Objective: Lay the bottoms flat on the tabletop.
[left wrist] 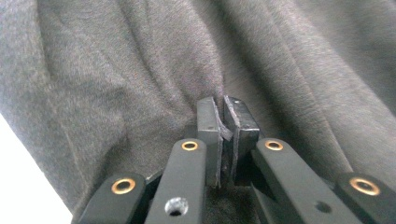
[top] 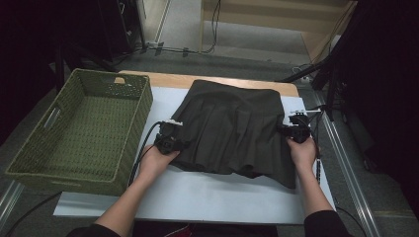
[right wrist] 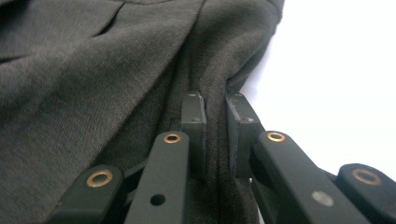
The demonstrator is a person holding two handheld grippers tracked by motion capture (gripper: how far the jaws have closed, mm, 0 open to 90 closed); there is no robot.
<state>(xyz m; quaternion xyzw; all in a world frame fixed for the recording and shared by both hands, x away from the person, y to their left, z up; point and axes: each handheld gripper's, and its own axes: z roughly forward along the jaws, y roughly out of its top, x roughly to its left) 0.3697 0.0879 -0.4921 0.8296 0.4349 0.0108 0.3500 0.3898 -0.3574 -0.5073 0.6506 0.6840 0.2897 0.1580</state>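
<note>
Here, a dark pleated skirt point(top: 237, 131) is lying spread flat on the white sheet point(top: 207, 195) covering the desk point(top: 163, 80), waistband toward the far edge and hem toward the person. The left gripper point(top: 169, 141) is sitting at the skirt's left edge, near the hem, with the left hand point(top: 157, 159) wrapped around it from below. In the left gripper view its jaws are pressing together on a thin fold of the grey-brown cloth — a sliver of fabric is showing between the two pads. The right gripper point(top: 297, 129) is resting at the skirt's right edge, about level with the left one, the right hand point(top: 302, 150) holding it. In the right gripper view its jaws are pinching a thicker ridge of the skirt's side edge — the cloth is filling the gap between them, with the white sheet showing just beyond. The two grippers are standing well apart, the whole width of the skirt between them. A green woven basket point(top: 39, 163) is sitting on the desk's left end, just beside the skirt.
</note>
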